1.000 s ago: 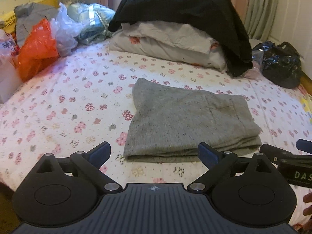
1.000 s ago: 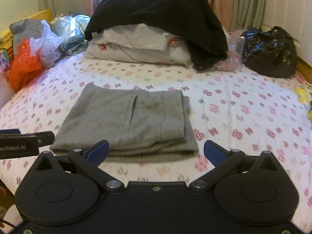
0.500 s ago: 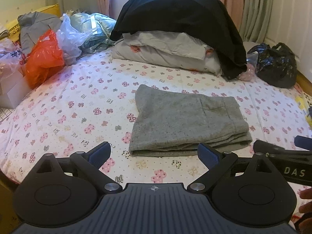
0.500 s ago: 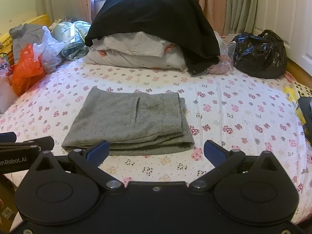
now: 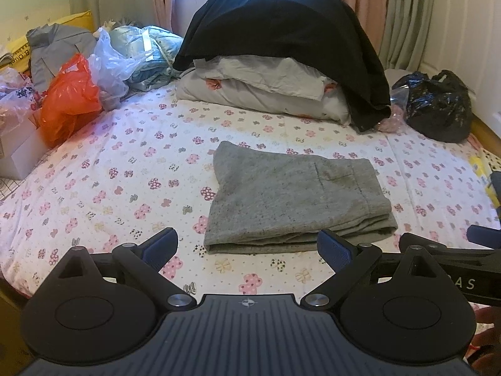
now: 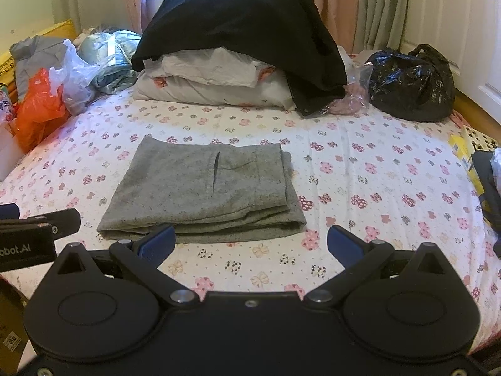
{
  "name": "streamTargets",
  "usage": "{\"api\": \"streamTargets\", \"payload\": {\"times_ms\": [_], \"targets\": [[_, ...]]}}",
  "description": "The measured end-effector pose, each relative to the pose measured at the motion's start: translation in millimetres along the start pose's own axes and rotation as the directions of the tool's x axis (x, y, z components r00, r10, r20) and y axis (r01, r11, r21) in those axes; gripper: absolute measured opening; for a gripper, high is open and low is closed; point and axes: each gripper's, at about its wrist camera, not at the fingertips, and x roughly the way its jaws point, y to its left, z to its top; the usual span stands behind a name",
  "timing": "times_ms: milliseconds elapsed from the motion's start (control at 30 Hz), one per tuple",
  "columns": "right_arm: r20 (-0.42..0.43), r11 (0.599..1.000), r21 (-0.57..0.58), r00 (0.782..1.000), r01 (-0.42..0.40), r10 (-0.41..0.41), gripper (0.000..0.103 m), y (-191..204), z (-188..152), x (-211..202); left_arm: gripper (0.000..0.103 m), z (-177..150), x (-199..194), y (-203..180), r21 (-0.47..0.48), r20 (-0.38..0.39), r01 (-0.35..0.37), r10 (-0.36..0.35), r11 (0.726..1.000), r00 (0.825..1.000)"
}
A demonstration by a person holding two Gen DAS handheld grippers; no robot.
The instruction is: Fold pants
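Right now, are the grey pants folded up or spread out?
Folded. The grey pants lie as a compact rectangle on the bed sheet, with stacked layers showing along the near edge.

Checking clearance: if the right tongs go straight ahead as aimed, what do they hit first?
Probably the floral bedsheet, beside the folded grey pants. The right tongs are open, empty; depth unclear.
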Motion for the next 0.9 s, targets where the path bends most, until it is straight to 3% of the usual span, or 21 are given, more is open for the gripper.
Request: {"api": "streamTargets", "payload": {"times_ms": [900], "targets": [[-0.031,1.0,-0.016,1.0,-0.008,0.007,0.103,3.9,-4.7,3.8,0.097,-5.4,5.3,6.8,-0.005,-0.034,-0.003,0.003,1.0,0.999]]}}
